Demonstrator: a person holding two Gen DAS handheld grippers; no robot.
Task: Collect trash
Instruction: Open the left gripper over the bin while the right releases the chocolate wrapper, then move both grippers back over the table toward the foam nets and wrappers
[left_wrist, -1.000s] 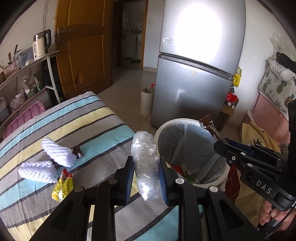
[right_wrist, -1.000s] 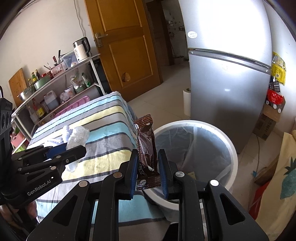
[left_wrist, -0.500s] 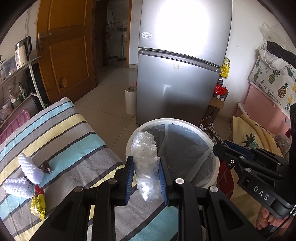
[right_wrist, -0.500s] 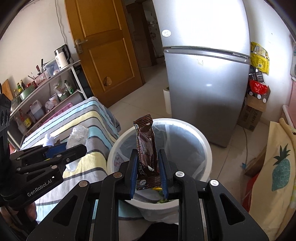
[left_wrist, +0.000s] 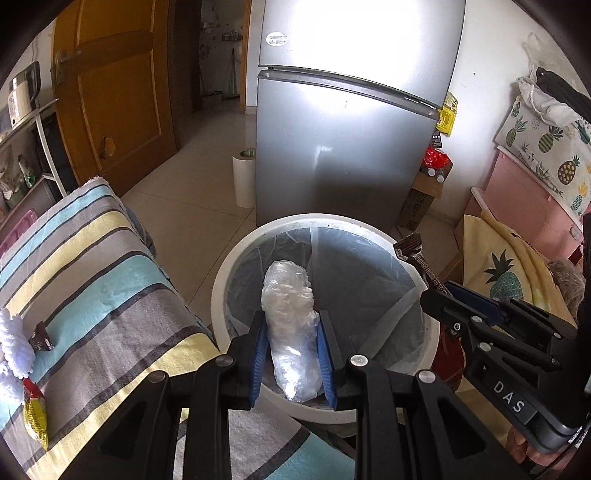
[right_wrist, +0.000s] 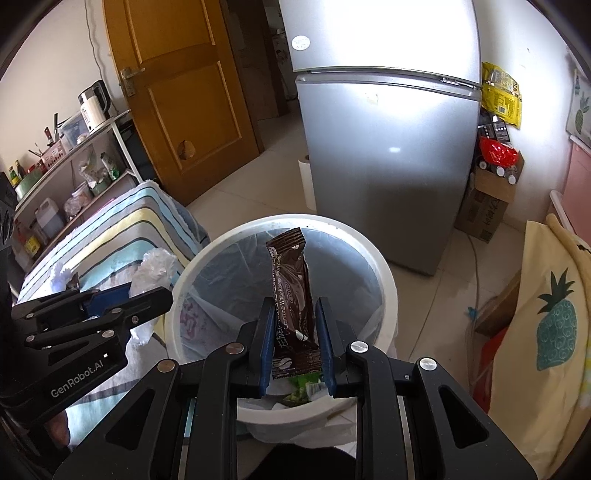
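1 bin (left_wrist: 221, 295), 1 plastic wad (left_wrist: 291, 328), 2 brown wrappers (right_wrist: 291, 291), 1 yellow wrapper (left_wrist: 35, 417), 2 foam nets (left_wrist: 14, 343), 1 fridge (left_wrist: 351, 147).

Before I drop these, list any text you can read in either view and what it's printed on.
"DAS": side of the right tool.
"GenRobot.AI": side of the left tool.
"L-Carnitine White Kidney Bean Coffee", partly legible: brown sachet.
Fridge sticker, yellow packet, cardboard box: too small or blurred.

A crumpled clear plastic bag (left_wrist: 290, 332) stands upright over the white lined trash bin (left_wrist: 236, 266) (green scraps inside); a brown coffee sachet (right_wrist: 293, 306) stands upright above the same bin.
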